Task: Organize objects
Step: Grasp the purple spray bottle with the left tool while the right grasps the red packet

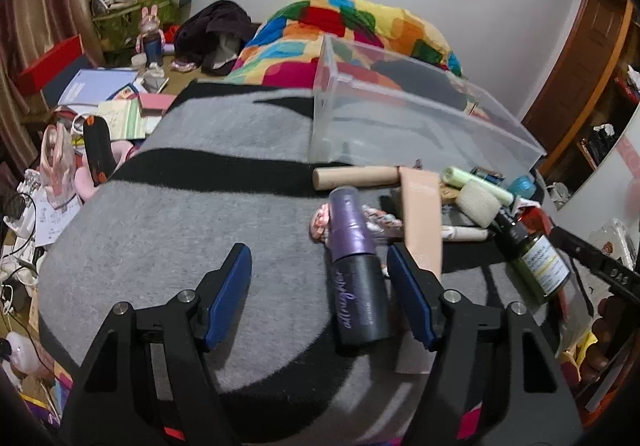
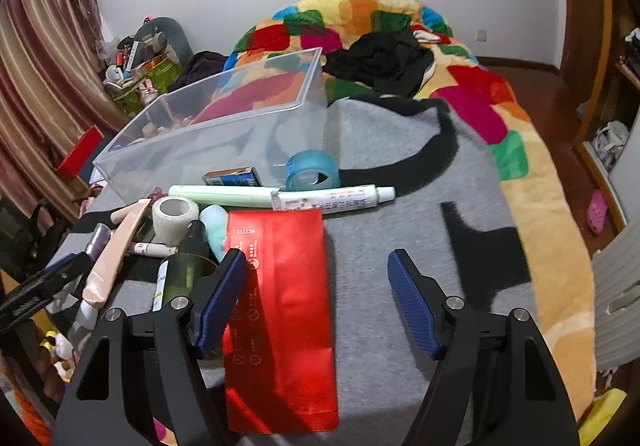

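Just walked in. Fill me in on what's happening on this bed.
A person is tidying toiletries on a grey blanket with two handheld grippers. The left gripper is open, fingers either side of a purple spray bottle, not yet closed on it. The right gripper is also open, over a red pouch. The clear plastic bin looks empty; the tubes, tape roll and green bottle lie outside it.

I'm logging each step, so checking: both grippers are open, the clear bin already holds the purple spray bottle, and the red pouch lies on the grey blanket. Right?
One thing is wrong: the purple spray bottle is not in the clear bin. The left wrist view shows it lying on the grey blanket, between the open left gripper's fingers. The right gripper is open; the red pouch lies on the blanket.
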Demonstrator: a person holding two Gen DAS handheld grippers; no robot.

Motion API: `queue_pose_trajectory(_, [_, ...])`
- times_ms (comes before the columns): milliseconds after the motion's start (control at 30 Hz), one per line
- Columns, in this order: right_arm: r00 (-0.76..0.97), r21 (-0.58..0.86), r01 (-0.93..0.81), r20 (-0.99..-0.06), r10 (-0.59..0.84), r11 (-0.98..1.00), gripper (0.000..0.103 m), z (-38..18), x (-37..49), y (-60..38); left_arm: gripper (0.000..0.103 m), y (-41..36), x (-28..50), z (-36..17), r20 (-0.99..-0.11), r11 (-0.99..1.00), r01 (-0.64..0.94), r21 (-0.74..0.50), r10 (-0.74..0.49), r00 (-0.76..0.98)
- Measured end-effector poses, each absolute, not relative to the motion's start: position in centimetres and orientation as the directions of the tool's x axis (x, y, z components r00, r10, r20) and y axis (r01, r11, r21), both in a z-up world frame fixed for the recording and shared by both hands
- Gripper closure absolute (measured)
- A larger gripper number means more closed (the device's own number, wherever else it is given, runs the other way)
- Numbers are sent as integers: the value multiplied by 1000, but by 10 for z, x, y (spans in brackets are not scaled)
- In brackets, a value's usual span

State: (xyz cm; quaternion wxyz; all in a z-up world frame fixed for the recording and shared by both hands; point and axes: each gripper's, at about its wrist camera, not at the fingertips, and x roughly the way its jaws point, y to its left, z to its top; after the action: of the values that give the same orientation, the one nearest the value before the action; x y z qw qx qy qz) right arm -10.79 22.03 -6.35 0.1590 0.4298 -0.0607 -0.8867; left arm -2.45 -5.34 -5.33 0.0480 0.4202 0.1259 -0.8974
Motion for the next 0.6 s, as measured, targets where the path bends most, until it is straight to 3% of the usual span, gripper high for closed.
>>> queue_pose_trajectory(133, [-571,263,244,-739,-358,-933,33,-61,-112,217,34,-50,-29,-58,-771,-968,192,-161,2,-637])
queue_pose_trajectory(300, [-548,257,265,-753,-364,-929,33,-68,-119,205,48,-44,-35,-59,-767,-972,193,-136,-20,-642])
queue_pose_trajectory(367, [-532,266,256,-764,-365,-929,33,-75,-122,205,58,-43,-34,-59,-763,-973,195,-124,-32,-646])
queue_pose_trajectory(467, [-523,294,239,-764,-378,-925,46,-79,-125,211,77,-41,-31,-59,-755,-976,179,-125,-24,-656])
queue_pose_trajectory(500, [-525,290,241,-764,-376,-926,52,-78,-124,211,77,-40,-29,-58,-751,-977,174,-122,-24,-660])
queue_pose_trajectory(600, [-533,284,250,-757,-376,-926,52,-76,-122,211,77,-36,-22,-55,-740,-981,160,-111,-26,-673])
